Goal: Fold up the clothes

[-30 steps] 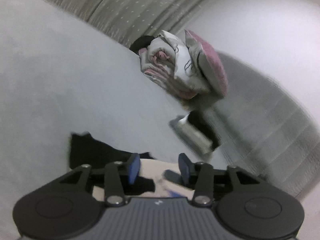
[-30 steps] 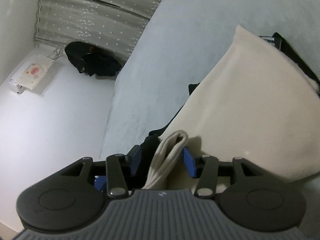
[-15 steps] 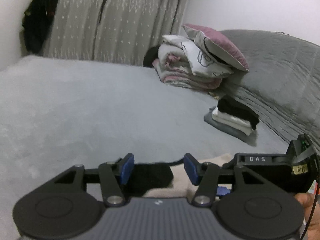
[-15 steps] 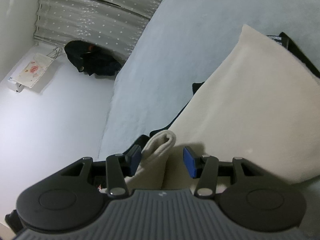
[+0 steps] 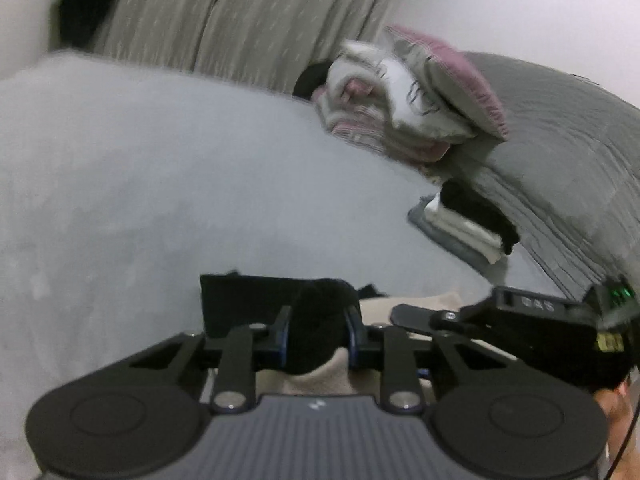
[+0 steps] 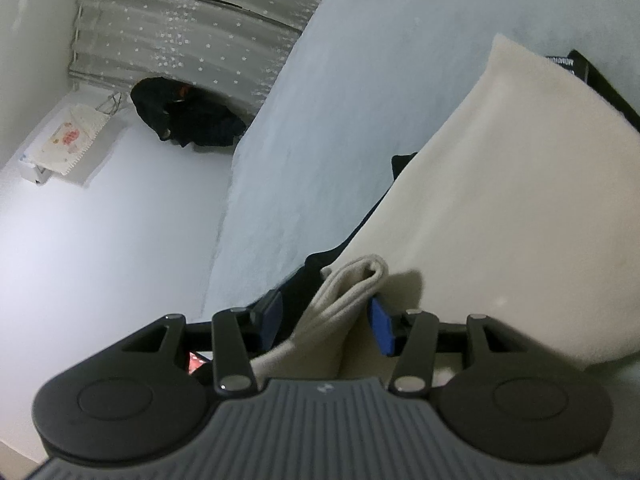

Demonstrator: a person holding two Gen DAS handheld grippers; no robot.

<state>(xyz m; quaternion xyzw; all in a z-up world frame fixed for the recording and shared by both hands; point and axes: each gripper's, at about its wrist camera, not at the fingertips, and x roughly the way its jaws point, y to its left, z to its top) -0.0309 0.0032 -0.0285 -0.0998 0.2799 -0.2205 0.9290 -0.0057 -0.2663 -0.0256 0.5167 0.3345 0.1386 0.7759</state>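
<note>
A cream and black garment (image 6: 512, 184) lies on the grey bed (image 6: 360, 80). My left gripper (image 5: 316, 332) is shut on a bunched black part of the garment (image 5: 316, 328), with cream cloth just below it. My right gripper (image 6: 326, 316) is open; a cream fold of the garment (image 6: 352, 288) lies between its fingers against the right pad. The right gripper also shows in the left wrist view (image 5: 520, 316), just right of the left one.
A stack of folded clothes (image 5: 468, 224) lies by the grey headboard (image 5: 560, 152). Rolled bedding with a pink pillow (image 5: 420, 92) sits behind it. Curtains (image 5: 248, 20) hang at the back. A dark bundle (image 6: 184, 116) lies on the floor beside the bed.
The left gripper has closed on the black cloth and the view has swung. The right gripper's jaws opened about half a second ago and the cream fold stays between them.
</note>
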